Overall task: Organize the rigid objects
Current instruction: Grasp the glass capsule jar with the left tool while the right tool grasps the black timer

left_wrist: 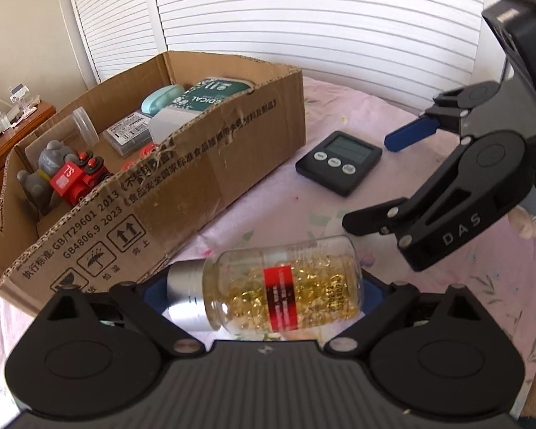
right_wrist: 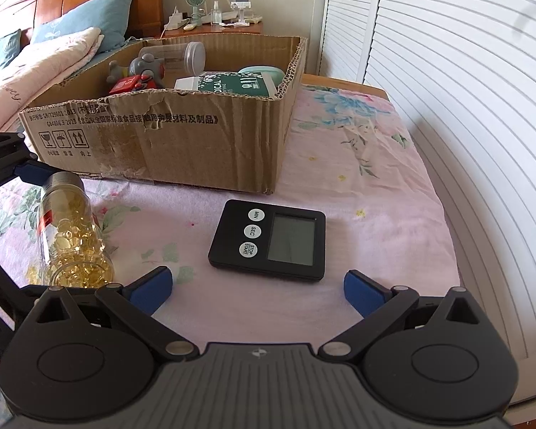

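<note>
- Left wrist view: the left gripper sits wide open around a clear bottle of golden capsules lying on its side on a floral bedsheet. The silver cap points left, toward a blue pad that shows behind it; whether either pad touches the bottle cannot be told.
- Just beyond the bottle stands an open cardboard box holding a grey toy figure, a red toy vehicle, a clear jar, a mint case and a green package.
- A black digital timer lies face up right of the box, with the right gripper hanging open above the sheet beside it.
- Right wrist view: the right gripper is spread wide with nothing between its blue pads, poised just short of the timer.
- The bottle lies at left, its base toward the camera, with part of the left gripper's black frame around it.
- The box sits behind on the bed; pillows and a wooden nightstand lie farther back.
</note>
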